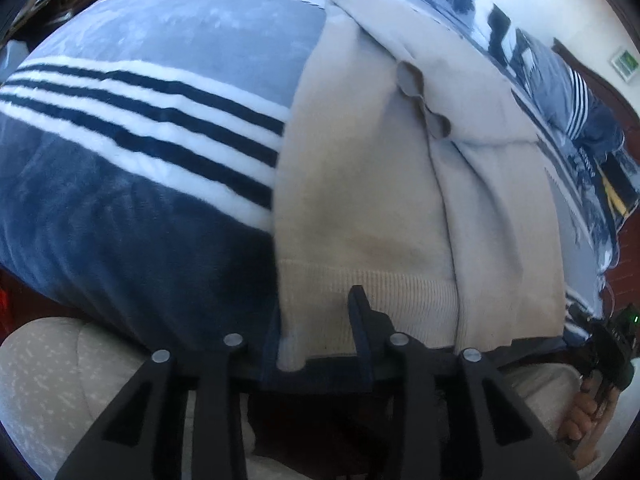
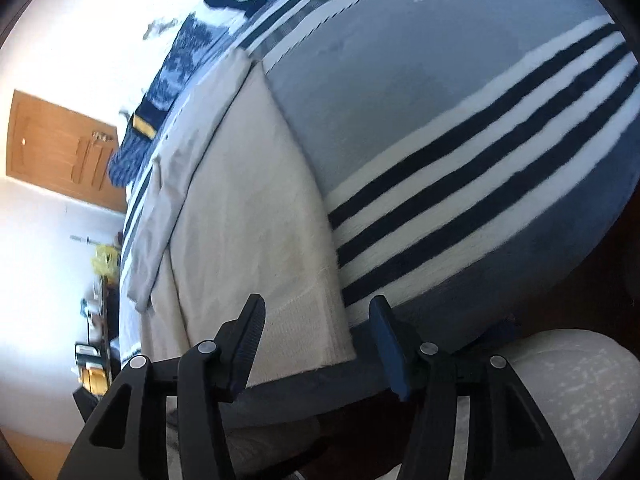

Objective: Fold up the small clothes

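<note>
the beige sweater [image 1: 360,184] lies flat on the striped fleece blanket [image 1: 140,168] that covers the bed, its ribbed hem [image 1: 368,296] at the near edge of the bed and its body running away toward the far edge. judging from how it lies, the folding is partway along: both long sides look already turned in over the middle, one flap overlapping down the centre with a small scalloped trim [image 1: 420,96] showing on it, so the garment is a narrow strip. what seems left is the crosswise fold, hem end up toward the far end, perhaps twice.

the left gripper [image 1: 320,328] sits at the hem near the sweater's left corner. one finger [image 1: 360,312] rests on top of the ribbing; the other is hidden behind the cloth, so i cannot tell whether it is pinching or merely spread around the edge.

in the right wrist view the right gripper [image 2: 316,320] is spread wide, its fingers either side of the hem's right corner [image 2: 320,332], with nothing gripped yet. the sweater [image 2: 248,200] looks paler here.

farther out, a dark blue garment [image 1: 588,120] lies toward the far right corner of the bed, and a wooden door [image 2: 60,148] stands in the white wall beyond.

no brand, label or writing can be read on the sweater or blanket; a small framed picture [image 1: 624,62] on the wall is too blurred to read.
</note>
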A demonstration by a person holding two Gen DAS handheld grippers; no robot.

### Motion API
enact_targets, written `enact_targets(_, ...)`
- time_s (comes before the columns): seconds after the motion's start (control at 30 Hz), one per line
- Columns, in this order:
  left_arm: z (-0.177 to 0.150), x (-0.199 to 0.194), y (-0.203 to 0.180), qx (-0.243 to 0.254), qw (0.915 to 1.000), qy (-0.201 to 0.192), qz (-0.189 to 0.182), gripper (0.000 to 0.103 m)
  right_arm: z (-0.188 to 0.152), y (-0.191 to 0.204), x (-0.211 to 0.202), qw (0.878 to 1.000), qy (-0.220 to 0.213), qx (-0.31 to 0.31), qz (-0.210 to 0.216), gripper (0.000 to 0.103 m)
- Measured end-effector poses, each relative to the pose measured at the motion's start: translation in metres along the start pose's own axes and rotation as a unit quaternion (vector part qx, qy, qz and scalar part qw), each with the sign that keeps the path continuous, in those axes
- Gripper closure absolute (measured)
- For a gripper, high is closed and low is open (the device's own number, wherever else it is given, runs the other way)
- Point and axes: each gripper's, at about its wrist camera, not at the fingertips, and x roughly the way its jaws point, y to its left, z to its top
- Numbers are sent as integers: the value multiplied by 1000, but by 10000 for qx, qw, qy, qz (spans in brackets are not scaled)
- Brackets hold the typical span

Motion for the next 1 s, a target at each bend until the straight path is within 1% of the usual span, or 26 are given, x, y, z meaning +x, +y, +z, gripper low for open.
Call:
enact_targets(0.07, -1, 6, -5, 88, 9999, 97, 25, 60, -1, 4, 11, 9998, 210, -47, 26, 44)
enact_targets(0.1, -3, 8, -6, 68, 9999, 149, 0, 59, -2, 4, 15, 9996, 277, -43, -53, 44)
enact_targets(0.17, -4, 13, -5, -50, 9995, 260, -145, 58, -2, 5, 18, 9996, 241, -13, -127, 45)
enact_targets(0.2, -5, 14, -3, -91, 9994, 284, -159, 59, -2, 4, 17, 9997, 197, 17, -139, 49)
enact_targets(0.23, -5, 16, -2, -107, 9994, 290, -166, 59, -2, 4, 17, 9998, 169, 33, -138, 57)
enact_targets(0.3, -4, 18, -3, -136, 9994, 289, -156, 59, -2, 3, 20, 9994, 291, 36, -178, 66)
enact_targets(0.4, -3, 19, 2, -382, 9987, 255, -218, 61, 0, -4, 23, 9992, 318, 172, -197, 73)
enact_targets(0.43, -3, 20, 4, -479, 9982, 264, -239, 64, -2, -6, 22, 9990, 331, 211, -198, 76)
enact_targets(0.47, -3, 20, 7, -552, 9978, 272, -243, 71, -1, -7, 22, 9989, 346, 233, -209, 77)
enact_targets(0.5, -3, 19, 9, -602, 9975, 281, -227, 75, -1, -7, 23, 9989, 368, 197, -220, 78)
enact_targets(0.57, -3, 16, 15, -696, 9968, 249, -308, 100, -1, -7, 23, 9988, 392, 136, -268, 86)
enact_targets(0.6, -2, 12, 16, -702, 9966, 181, -396, 100, -1, -6, 24, 9986, 390, 107, -332, 98)
enact_targets(0.63, -2, 7, 17, -697, 9967, 134, -395, 100, -1, -5, 24, 9986, 373, 78, -372, 99)
enact_targets(0.73, 1, -11, 12, -724, 9964, -63, -444, 100, -1, 5, 14, 9986, 150, -144, -494, 100)
enact_targets(0.8, -1, -33, 13, -799, 9950, -223, -559, 100, -4, 11, 2, 9982, 25, -255, -538, 101)
enact_targets(0.87, -3, -52, 13, -836, 9936, -398, -640, 100, -4, 15, -10, 9981, 39, -245, -568, 101)
enact_targets(0.93, -3, -68, 13, -785, 9935, -561, -602, 100, -6, 20, -24, 9983, -5, -279, -514, 102)
enact_targets(1.0, -5, -82, 19, -821, 9930, -588, -613, 100, -8, 27, -36, 9975, -28, -446, -541, 102)
